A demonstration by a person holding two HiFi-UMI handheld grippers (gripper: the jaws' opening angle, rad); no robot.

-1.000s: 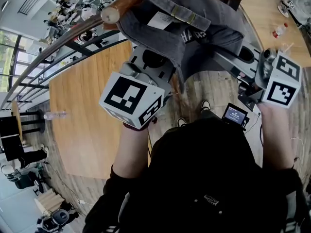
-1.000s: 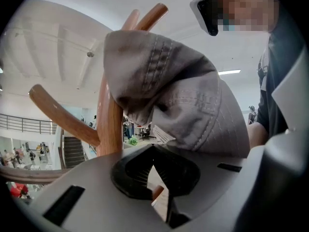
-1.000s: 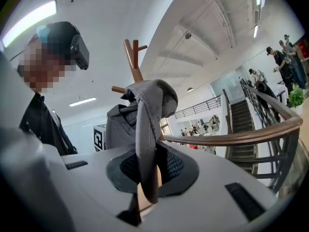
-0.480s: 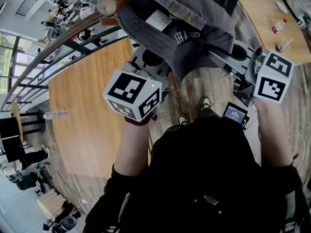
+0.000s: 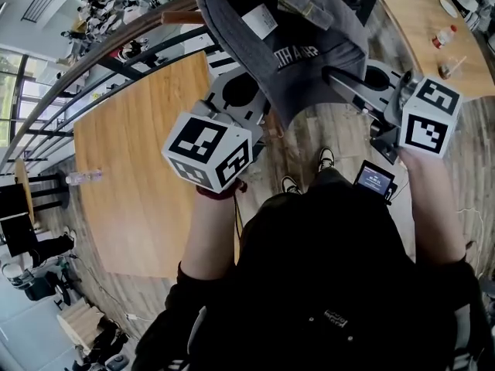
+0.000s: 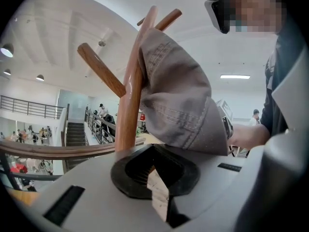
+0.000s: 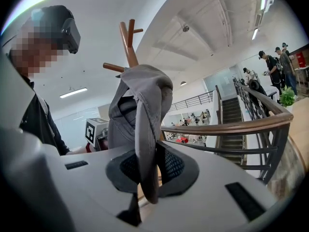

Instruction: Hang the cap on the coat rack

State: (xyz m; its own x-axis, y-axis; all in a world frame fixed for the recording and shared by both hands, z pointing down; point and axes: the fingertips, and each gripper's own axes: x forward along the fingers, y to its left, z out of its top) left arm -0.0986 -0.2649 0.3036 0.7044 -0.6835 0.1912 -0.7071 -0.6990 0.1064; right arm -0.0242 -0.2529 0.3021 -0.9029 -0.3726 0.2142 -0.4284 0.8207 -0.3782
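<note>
1. At 12 o'clock in the head view, the cap (image 5: 294,45) is draped high on the coat rack (image 6: 128,100), against the post among its upper pegs. I cannot tell whether a peg actually bears its weight.
2. The right tongs (image 7: 145,178) are clamped on the cap's brim, with the fabric pinched between the pads. The left tongs (image 6: 157,178) stand narrowly apart with nothing between them, and the cap's lower edge lies just beyond their tips.
3. Risk: if the right tongs pull down or back while the brim is clamped, the cap would likely drag off the rack.
4. Risk: if the brim is let go before the crown sits over a peg, the soft cloth may slide down the smooth post to the floor.
5. Risk: the left tongs are close under the cap's edge, so an upward nudge could lift it free, and a knock on the post could rock the rack.
6. Pose: both forearms reach up from 6 o'clock. The left tongs sit near 10 o'clock and the right near 2 o'clock. Both point almost level, slightly nose-down, and converge on the rack.
</note>
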